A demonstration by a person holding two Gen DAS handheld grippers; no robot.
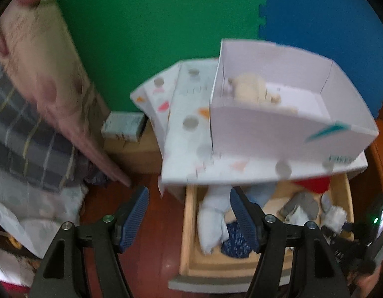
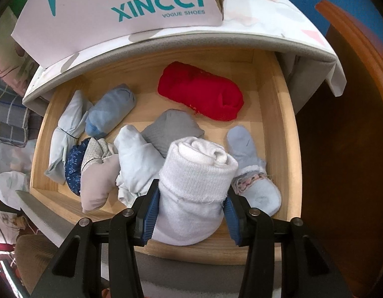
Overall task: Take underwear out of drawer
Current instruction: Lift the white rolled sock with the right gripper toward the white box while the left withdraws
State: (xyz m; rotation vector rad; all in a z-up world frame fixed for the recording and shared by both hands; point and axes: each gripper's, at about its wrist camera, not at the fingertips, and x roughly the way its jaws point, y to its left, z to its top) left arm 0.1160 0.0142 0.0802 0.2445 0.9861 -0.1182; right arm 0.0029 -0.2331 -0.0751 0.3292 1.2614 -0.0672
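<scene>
The right gripper [image 2: 190, 212] squeezes the white rolled underwear [image 2: 196, 186] between its blue pads, the roll pointing straight ahead over the near end of the wooden drawer [image 2: 288, 134], while the left gripper [image 1: 189, 216] hangs open and empty, farther off.

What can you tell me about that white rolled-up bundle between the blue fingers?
The white bundle is soft ribbed knit cloth, rolled into a fat tube with a frayed cuff folded around it. It stands tilted over the front of the open wooden drawer, squeezed on both sides by the right gripper's blue fingers.
</scene>
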